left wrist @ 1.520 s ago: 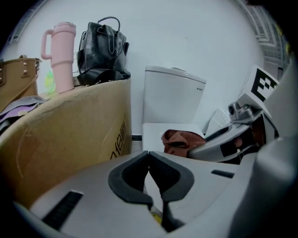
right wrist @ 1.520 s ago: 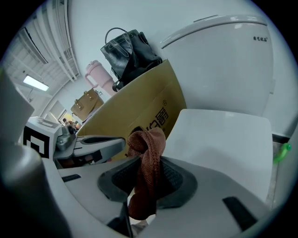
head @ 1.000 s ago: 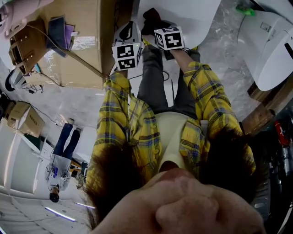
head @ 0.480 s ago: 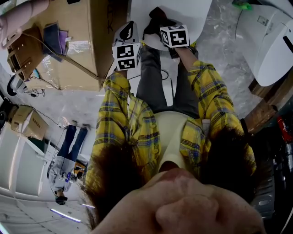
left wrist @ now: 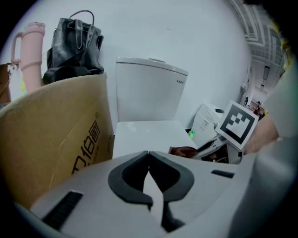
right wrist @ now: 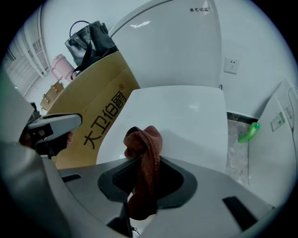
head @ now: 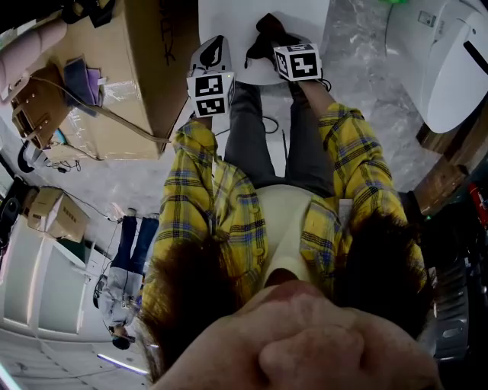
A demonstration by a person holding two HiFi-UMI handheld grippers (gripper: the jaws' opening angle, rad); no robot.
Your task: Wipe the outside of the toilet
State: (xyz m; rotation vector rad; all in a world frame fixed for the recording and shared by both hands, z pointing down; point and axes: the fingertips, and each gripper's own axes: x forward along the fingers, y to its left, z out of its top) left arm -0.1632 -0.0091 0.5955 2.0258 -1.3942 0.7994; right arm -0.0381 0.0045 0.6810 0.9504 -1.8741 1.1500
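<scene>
Toilet: white, lid down, seen at the top centre of the head view, with the tank upright behind the lid against the wall.

Changes since a second ago, left of the toilet to right of it:
- The cardboard box sits closer to the frame centre. The whole head view has swung.
- The left gripper is about where it was, held short of the toilet's front edge. Its tongs are closed tip to tip with nothing between them.
- The right gripper has drifted toward the lid's right edge. Its tongs are clamped on a brown cloth, which bunches above the jaws and hangs below them, over the near part of the lid. I cannot tell whether the cloth touches the lid.
- The white fixture right of the toilet has slid toward the frame's right edge.

Surroundings:
- The box stands hard against the toilet's left side, covering that flank.
- On top of the box, left of the tank, are a black bag and a pink bottle.
- A wall socket is right of the tank.
- A green object lies on the floor between the toilet and the white fixture.
- The wearer's yellow plaid sleeves fill the middle of the head view.
- Another person stands far from the toilet, at lower left.
</scene>
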